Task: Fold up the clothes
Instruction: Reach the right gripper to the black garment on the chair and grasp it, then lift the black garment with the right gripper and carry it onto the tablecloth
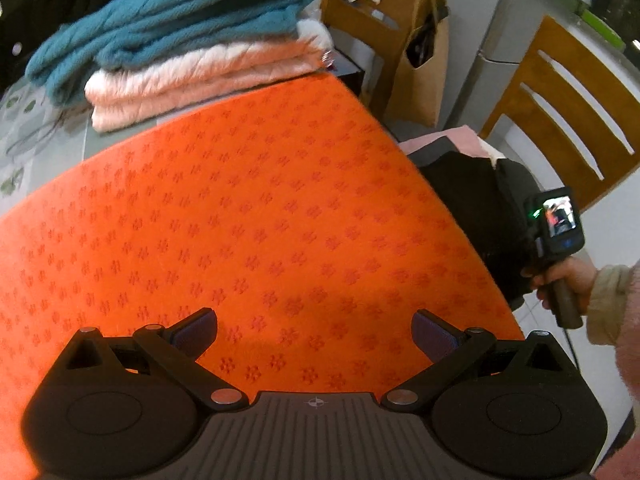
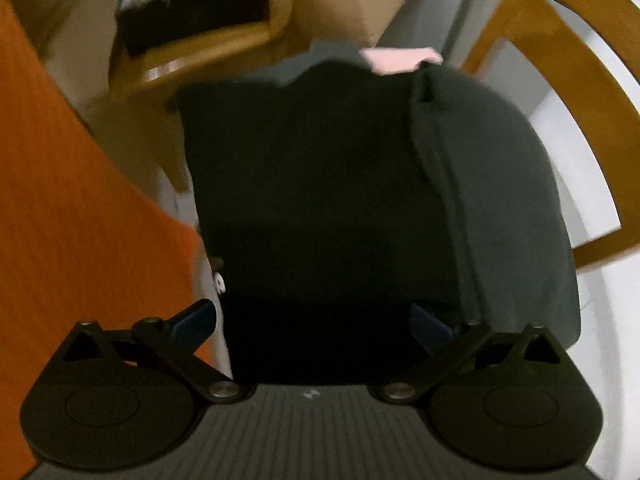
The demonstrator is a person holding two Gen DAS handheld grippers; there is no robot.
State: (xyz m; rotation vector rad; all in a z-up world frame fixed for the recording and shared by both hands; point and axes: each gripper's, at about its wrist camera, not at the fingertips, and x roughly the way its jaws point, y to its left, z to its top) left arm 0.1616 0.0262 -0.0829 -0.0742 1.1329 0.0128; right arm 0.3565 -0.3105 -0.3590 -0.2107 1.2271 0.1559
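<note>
My left gripper (image 1: 314, 334) hovers open over an orange patterned cloth (image 1: 240, 216) that covers the table. At the table's far end lies a folded stack: a teal knit (image 1: 172, 20) on top of a pale pink knit (image 1: 200, 76). My right gripper (image 2: 314, 326) is open above a pile of dark clothes (image 2: 320, 200) on a chair, a black garment beside a grey one (image 2: 500, 180), with a pink piece (image 2: 400, 58) at the back. In the left wrist view the right gripper's handle (image 1: 558, 224) shows in a hand beside that dark pile (image 1: 472, 196).
A wooden chair back (image 1: 560, 112) rises right of the clothes pile. Brown paper bags (image 1: 416, 40) stand behind the table. A grey cabinet (image 1: 520, 12) is further back. In the right wrist view a wooden seat carries a dark box (image 2: 192, 16).
</note>
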